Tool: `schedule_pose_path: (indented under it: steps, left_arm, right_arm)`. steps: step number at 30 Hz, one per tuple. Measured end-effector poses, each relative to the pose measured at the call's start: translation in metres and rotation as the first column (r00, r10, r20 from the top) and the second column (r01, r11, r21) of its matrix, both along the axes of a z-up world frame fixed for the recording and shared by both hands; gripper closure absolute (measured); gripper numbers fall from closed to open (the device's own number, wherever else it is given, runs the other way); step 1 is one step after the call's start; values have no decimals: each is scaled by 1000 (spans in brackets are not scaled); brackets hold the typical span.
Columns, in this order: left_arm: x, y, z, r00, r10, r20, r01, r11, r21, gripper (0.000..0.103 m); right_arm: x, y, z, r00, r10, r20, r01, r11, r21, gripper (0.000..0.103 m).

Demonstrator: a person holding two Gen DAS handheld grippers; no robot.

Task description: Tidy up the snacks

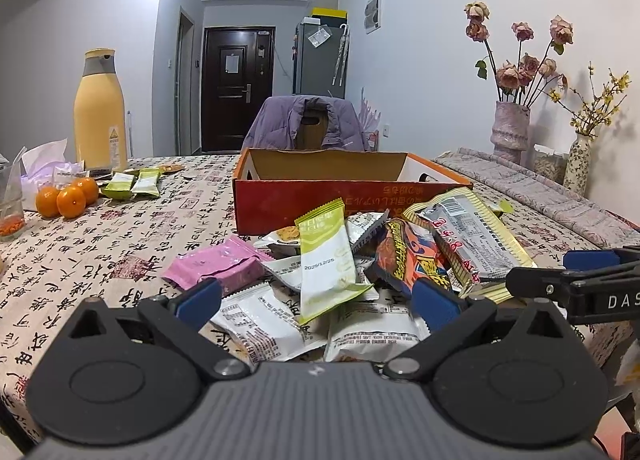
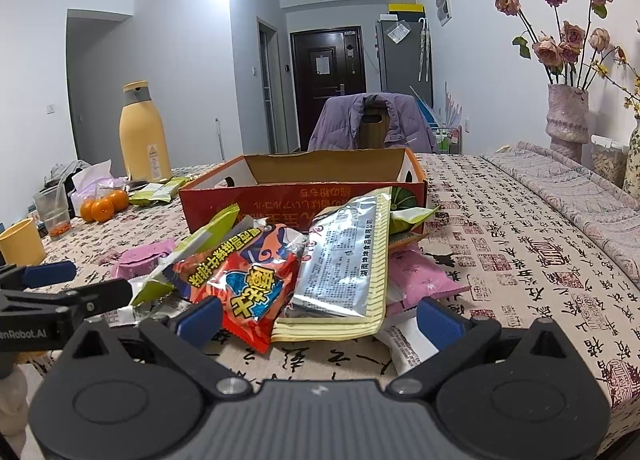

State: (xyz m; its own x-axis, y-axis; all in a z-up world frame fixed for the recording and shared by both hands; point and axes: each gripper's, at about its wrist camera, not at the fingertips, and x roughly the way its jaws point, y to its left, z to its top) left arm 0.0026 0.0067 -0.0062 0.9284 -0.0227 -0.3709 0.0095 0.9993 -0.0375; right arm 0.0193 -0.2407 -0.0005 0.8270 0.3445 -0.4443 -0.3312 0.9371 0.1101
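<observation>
Left gripper (image 1: 318, 302), right gripper (image 2: 320, 318): matte black arms, blue rubbery pads spread apart, gripping nothing. Between and beyond them, crinkled foil and plastic snack packets (image 2: 328, 260) heaped on calligraphy-print tablecloth (image 2: 520, 260), lower packets mostly buried. Behind heap, open red cardboard box (image 1: 320, 199), floor hidden.

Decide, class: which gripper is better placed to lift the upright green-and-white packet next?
Probably left. The green-and-white plastic packet stands between the open left gripper fingers; from the right gripper it lies off to the left, behind the orange crinkled bag.
</observation>
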Motion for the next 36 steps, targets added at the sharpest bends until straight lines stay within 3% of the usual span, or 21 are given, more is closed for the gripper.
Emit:
schedule_pose_path:
  steps: [36]
  left_arm:
    - [-3,1,0,1000,-12,-1,12,1000,-10,0]
  right_arm:
    - [-1,1,0,1000,-1,0,1,1000,-2,0]
